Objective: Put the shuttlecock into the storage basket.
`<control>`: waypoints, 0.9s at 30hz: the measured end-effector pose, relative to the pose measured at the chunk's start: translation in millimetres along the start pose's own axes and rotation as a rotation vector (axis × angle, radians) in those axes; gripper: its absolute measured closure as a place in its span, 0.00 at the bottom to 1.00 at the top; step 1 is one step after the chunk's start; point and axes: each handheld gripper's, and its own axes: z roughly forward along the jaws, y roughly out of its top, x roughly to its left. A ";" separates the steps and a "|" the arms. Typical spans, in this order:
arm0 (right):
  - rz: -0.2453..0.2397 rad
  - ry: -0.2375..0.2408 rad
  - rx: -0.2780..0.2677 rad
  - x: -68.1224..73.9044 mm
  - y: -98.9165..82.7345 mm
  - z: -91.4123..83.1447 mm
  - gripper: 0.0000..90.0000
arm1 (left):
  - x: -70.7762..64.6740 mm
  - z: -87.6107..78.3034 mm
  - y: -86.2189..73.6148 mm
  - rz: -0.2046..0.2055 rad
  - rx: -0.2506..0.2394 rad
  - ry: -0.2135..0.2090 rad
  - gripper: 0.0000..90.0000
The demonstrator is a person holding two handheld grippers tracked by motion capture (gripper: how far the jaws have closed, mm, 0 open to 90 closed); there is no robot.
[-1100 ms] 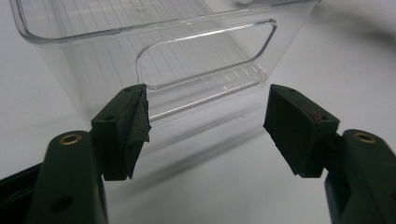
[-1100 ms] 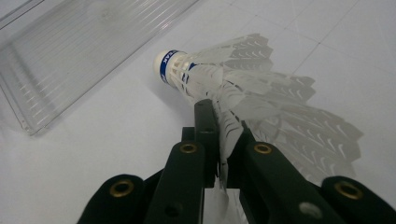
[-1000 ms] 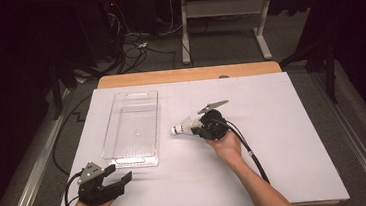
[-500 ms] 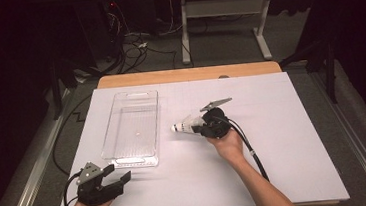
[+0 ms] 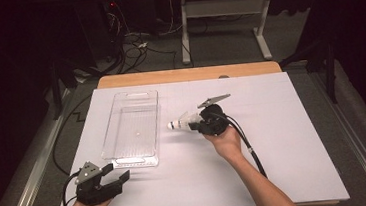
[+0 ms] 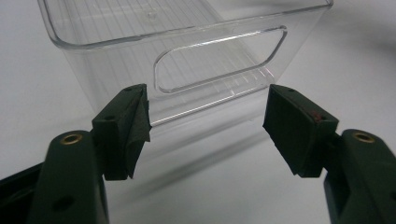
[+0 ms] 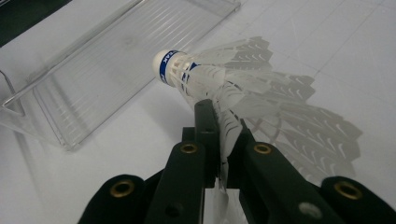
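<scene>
Shuttlecock: white feathered shuttlecock (image 5: 180, 123) with blue-banded cork is hanging just right of the clear plastic rectangular bin (image 5: 132, 128), long axis level, cork pointing toward the bin.
Right gripper (image 5: 199, 123): clenching its feather skirt.
Left gripper (image 5: 118, 174): resting with jaws spread apart, gripping nothing.

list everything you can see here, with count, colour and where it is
shuttlecock: 1, white with a blue band on the cork, pinched by its feathers in the right gripper, just right of the bin
bin: 1, clear plastic, nothing in it, left half of the table
table: 1, white top with a wooden far edge
desk frame: 1, white, on the floor beyond the table
cables: several, dark and light, on the floor beyond the table
left gripper: 1, black, jaws open, near left corner, facing the bin's end wall
right gripper: 1, black, shut on the shuttlecock, mid-table
hands: 2, one on each gripper
</scene>
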 end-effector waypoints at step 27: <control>-0.017 0.021 -0.028 8.9 26.8 -7.5 0.99 | 1.9 -0.4 -0.3 -0.008 -0.003 -0.003 0.36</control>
